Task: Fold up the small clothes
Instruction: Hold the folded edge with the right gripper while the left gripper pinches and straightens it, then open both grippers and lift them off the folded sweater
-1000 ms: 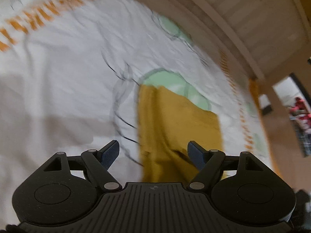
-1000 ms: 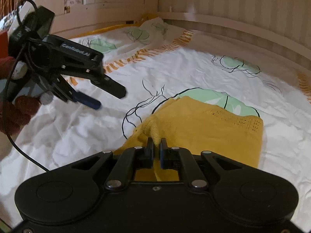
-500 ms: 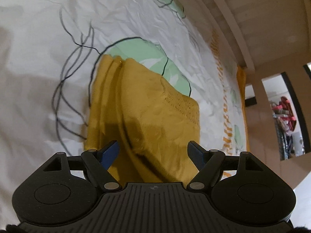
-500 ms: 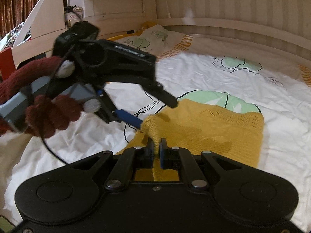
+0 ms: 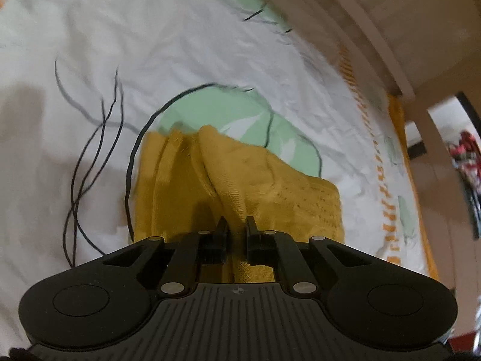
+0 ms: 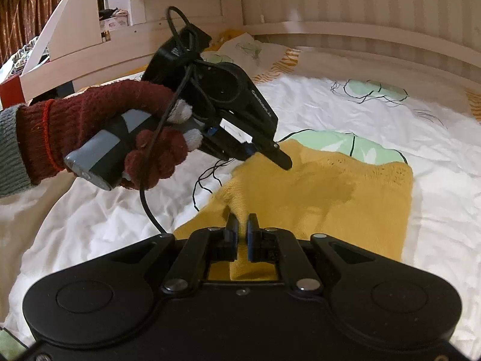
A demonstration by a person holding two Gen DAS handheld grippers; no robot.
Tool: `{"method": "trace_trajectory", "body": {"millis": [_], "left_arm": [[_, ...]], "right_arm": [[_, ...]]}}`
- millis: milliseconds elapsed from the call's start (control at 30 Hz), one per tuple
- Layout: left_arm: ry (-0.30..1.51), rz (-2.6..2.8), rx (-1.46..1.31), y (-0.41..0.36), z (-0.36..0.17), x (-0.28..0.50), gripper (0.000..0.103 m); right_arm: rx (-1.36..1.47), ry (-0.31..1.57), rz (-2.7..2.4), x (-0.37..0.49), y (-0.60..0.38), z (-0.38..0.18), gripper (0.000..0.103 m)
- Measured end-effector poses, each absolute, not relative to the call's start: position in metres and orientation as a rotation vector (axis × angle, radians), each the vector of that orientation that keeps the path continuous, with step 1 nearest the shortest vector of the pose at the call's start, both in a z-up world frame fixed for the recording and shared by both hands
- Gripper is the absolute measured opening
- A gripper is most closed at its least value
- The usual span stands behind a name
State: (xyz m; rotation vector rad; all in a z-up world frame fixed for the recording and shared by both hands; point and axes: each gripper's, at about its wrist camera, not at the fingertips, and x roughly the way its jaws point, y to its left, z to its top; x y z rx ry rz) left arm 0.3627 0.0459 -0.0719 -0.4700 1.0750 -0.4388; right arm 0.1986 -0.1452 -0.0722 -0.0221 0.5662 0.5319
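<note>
A mustard-yellow knit garment (image 5: 270, 180) lies folded on the white printed bedsheet (image 5: 210, 45). My left gripper (image 5: 236, 222) is closing its jaws, and a raised fold of the garment's near edge is pinched between the pads. In the right wrist view the left gripper (image 6: 264, 155) points down at the garment's (image 6: 330, 192) far left corner, held by a red-gloved hand (image 6: 99, 114). My right gripper (image 6: 242, 219) is shut on a bunched fold at the near corner.
The wooden bed rail (image 6: 360, 36) curves round the far side of the sheet (image 6: 330, 114). A black cable (image 6: 147, 201) hangs from the left gripper's handle. A pillow (image 6: 255, 51) lies at the back. A doorway (image 5: 451, 150) shows beyond the bed's right edge.
The left gripper came in over the yellow garment from the left, dropped onto its edge and shut its wide-open jaws on a fold. The right gripper kept its grip and stayed put.
</note>
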Motion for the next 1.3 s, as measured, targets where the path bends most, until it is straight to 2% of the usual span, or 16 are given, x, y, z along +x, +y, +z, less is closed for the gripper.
{"method": "trace_trajectory", "body": {"millis": [200,333,500,567,833,900,967,1133,1300], "left_arm": [[0.989,-0.451,-0.407,0.062,-0.039,0.348,0.010],[1.043,-0.406,-0.325,0.060,-0.061,0.357,0.010],[1.076,-0.350,-0.382,0.076,-0.087,0.360,0.018],[1.060,-0.323,-0.387,0.083,-0.082,0.356,0.023],[0.972,-0.285,-0.315,0.099,-0.044,0.316,0.027],[0.968,-0.295,-0.298,0.096,-0.038,0.301,0.028],[0.962,-0.321,-0.304,0.093,-0.035,0.286,0.029],[0.983,-0.374,-0.330,0.078,-0.046,0.257,0.030],[1.076,-0.359,-0.345,0.068,-0.083,0.247,0.030]], "right_arm": [[-0.013,0.527,0.557,0.192,-0.140,-0.060,0.011],[-0.016,0.585,0.581,0.206,-0.124,-0.071,0.011],[0.032,0.701,0.643,0.222,-0.113,-0.094,0.023],[0.066,0.718,0.669,0.223,-0.114,-0.098,0.024],[0.174,0.694,0.711,0.196,-0.135,-0.084,0.029],[0.186,0.686,0.705,0.188,-0.141,-0.079,0.041],[0.203,0.673,0.698,0.179,-0.150,-0.074,0.048],[0.228,0.671,0.628,0.161,-0.173,-0.070,0.048],[0.280,0.688,0.547,0.152,-0.199,-0.074,0.048]]}}
